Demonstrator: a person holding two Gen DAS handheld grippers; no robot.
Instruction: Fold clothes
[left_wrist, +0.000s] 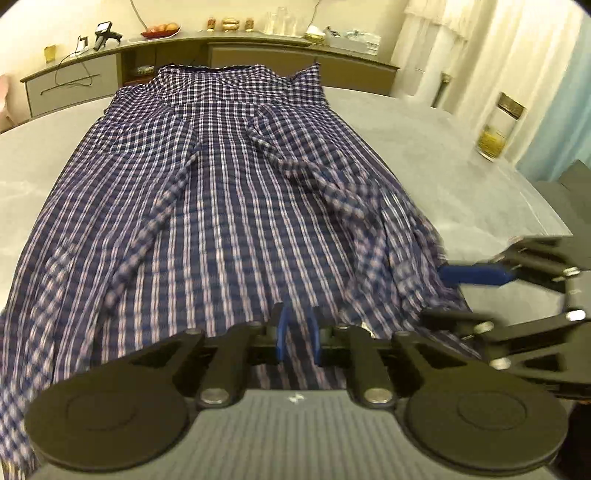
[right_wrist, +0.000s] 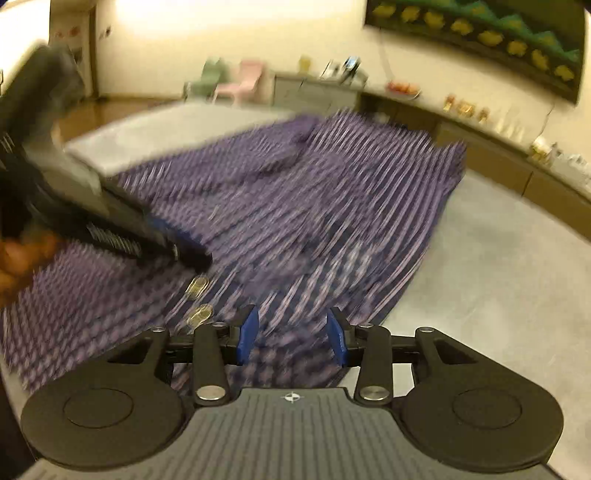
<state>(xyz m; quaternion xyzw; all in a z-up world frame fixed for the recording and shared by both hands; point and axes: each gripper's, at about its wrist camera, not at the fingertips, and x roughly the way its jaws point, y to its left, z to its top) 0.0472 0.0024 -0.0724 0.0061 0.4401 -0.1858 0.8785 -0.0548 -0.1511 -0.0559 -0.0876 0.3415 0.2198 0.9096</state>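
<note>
So both grippers are down at the near hem of the checked shirt (left_wrist: 207, 192), which is spread long-ways down the grey table (left_wrist: 424, 147) with its collar at the far end and a sleeve folded in over the body, and I'd guess that's to get the bottom edge ready for lifting. The left gripper (left_wrist: 297, 341) is nearly closed with a strip of hem between its blue fingers, apparently pinching it, while the right gripper (right_wrist: 291, 338) hangs open over the cloth at the right edge. Way past them a glass jar (left_wrist: 498, 127) sits clear of everything.
</note>
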